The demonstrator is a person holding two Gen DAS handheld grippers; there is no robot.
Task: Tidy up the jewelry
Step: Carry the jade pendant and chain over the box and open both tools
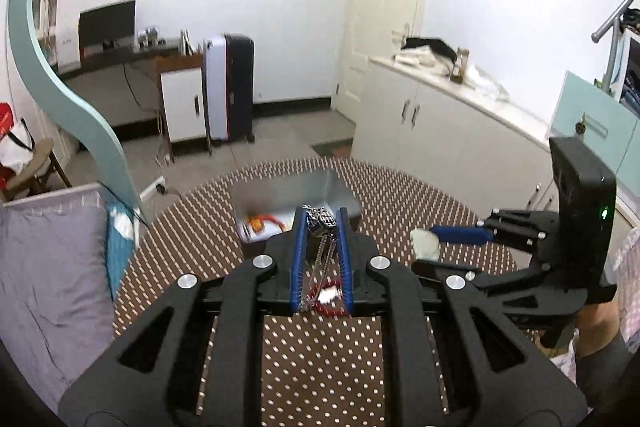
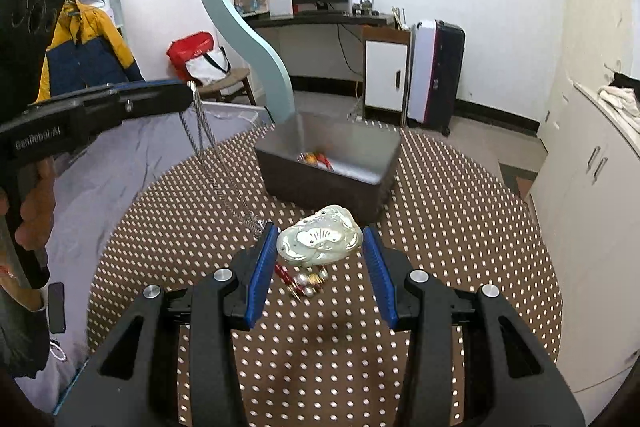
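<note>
Above the dotted tablecloth [image 2: 440, 227], left tool [image 1: 321, 217] pinches a silver chain [image 2: 208, 139]; right tool [image 2: 320, 235], released, flanks a carved jade pendant [image 2: 320, 235]

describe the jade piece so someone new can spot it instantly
Start at the round brown polka-dot table and find the grey box on it. Just in front of the box, between the open fingers of the right gripper, sits the jade pendant: pale green-white, carved, much larger than the small red and silver beads beside it.

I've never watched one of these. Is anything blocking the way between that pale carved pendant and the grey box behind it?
Nothing visible does. The pendant sits between the right gripper's open fingers, and only bare dotted tablecloth lies between it and the grey box.
</note>
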